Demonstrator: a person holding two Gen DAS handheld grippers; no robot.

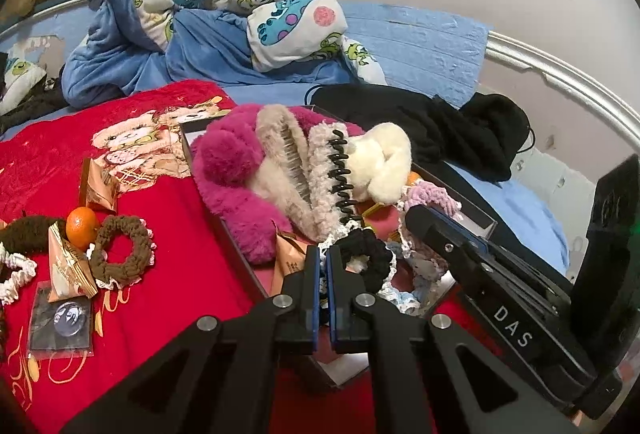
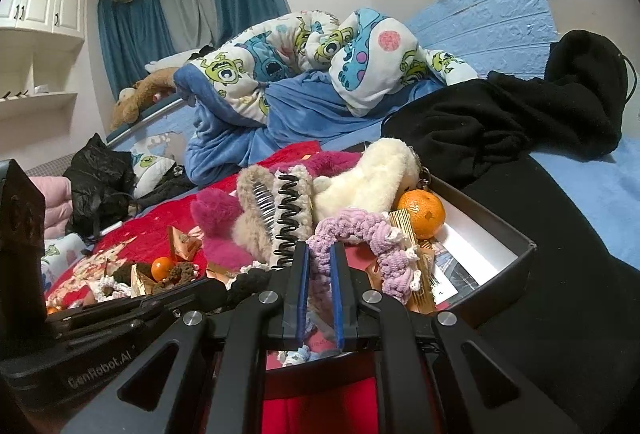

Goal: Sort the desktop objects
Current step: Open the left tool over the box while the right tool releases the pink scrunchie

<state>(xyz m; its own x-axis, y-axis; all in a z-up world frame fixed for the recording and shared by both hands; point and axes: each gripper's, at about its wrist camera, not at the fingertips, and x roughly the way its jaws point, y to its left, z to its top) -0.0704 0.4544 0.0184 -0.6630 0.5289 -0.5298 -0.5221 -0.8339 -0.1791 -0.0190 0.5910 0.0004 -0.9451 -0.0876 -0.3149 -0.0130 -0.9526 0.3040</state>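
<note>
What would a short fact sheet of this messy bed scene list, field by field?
Surface: red printed blanket
Container: shallow dark box with white lining, piled with fluffy hair accessories
In box: orange mandarin, lilac crocheted scrunchie
Outside box: brown crocheted scrunchie, second mandarin
Left gripper: nearly closed, over black scrunchie
Right gripper: around lilac scrunchie

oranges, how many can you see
2: one small round orange on the red blanket beside the brown scrunchie; one inside the dark box. Others may be hidden.

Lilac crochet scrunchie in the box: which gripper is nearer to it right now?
Right. The right gripper has the lilac scrunchie between its fingertips; the left gripper sits beside it at the black scrunchie.
</note>
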